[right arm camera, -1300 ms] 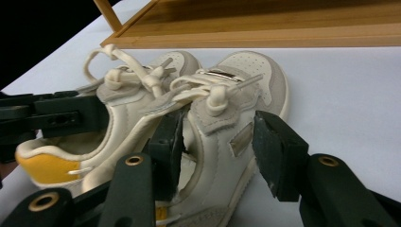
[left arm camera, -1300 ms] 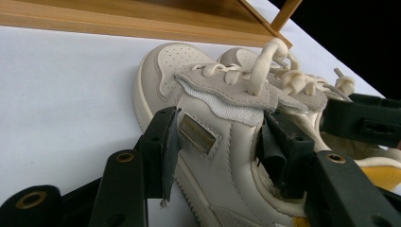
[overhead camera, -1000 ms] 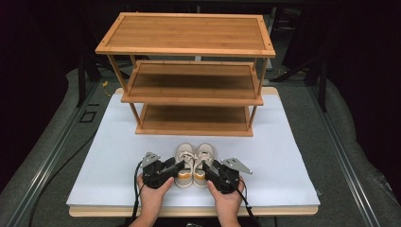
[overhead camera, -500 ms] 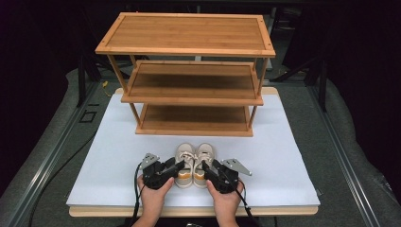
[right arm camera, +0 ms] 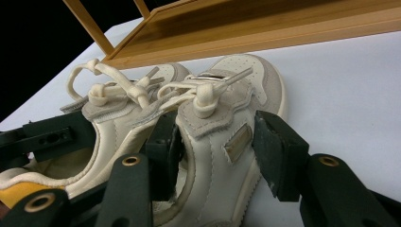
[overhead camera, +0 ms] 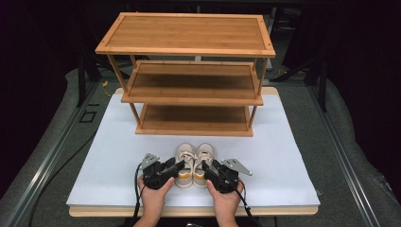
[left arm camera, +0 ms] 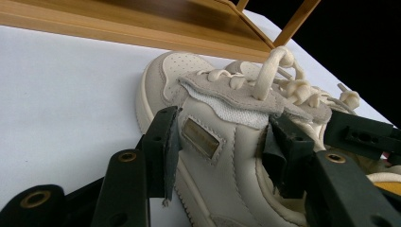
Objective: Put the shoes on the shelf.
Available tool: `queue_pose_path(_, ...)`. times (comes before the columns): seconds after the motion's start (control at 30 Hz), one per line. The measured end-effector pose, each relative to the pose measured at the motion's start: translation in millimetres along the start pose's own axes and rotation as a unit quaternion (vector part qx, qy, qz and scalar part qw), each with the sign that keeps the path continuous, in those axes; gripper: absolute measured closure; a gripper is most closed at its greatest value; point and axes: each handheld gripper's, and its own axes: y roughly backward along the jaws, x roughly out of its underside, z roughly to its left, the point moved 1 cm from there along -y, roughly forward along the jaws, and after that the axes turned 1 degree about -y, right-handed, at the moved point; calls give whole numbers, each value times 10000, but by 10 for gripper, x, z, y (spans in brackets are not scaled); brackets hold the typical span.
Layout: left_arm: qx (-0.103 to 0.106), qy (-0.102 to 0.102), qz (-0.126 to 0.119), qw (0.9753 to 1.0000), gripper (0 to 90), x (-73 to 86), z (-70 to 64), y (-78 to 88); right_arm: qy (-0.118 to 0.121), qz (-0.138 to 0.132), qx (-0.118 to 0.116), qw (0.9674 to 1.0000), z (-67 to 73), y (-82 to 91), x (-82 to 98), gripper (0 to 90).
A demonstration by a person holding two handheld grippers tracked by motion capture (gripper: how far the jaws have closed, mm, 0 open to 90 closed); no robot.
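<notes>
A pair of small cream sneakers stands side by side on the white board, toes toward the rack: the left shoe (overhead camera: 185, 152) and the right shoe (overhead camera: 205, 150). My left gripper (overhead camera: 181, 165) straddles the left shoe (left arm camera: 222, 156) at its middle. Its jaws have just been closing, and both pads now press the shoe's sides. My right gripper (overhead camera: 206, 166) straddles the right shoe (right arm camera: 222, 156) the same way, one pad between the two shoes and one on the outer side. Both shoes rest on the board.
A three-tier bamboo shoe rack (overhead camera: 189, 90) stands at the back of the white board (overhead camera: 293, 156), its shelves bare. The person's hands (overhead camera: 153, 198) come in over the board's front edge. Dark floor and metal rails flank the table.
</notes>
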Motion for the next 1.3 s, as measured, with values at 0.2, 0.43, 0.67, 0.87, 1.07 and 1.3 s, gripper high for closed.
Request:
queue_pose_path(0.2,1,-1,16,10000,508,-8,-1,2,-80,-45,-41,9999,7,-5,-7,529)
queue_pose_path(0.43,25,39,12,10000,508,-19,-1,10,-83,47,-59,9999,12,11,-13,529)
queue_pose_path(0.67,28,54,27,10000,508,-41,-7,18,-130,-57,-54,9999,32,9,-19,527)
queue_pose_path(0.87,46,84,-17,10000,509,-64,-8,30,-116,-41,-32,9999,51,29,-44,527)
queue_pose_path(1.07,45,74,-17,10000,509,-96,-21,47,-105,-77,-43,9999,65,42,-76,527)
queue_pose_path(1.3,41,73,-73,9999,509,-159,-38,82,-35,-60,-346,9994,89,72,-145,527)
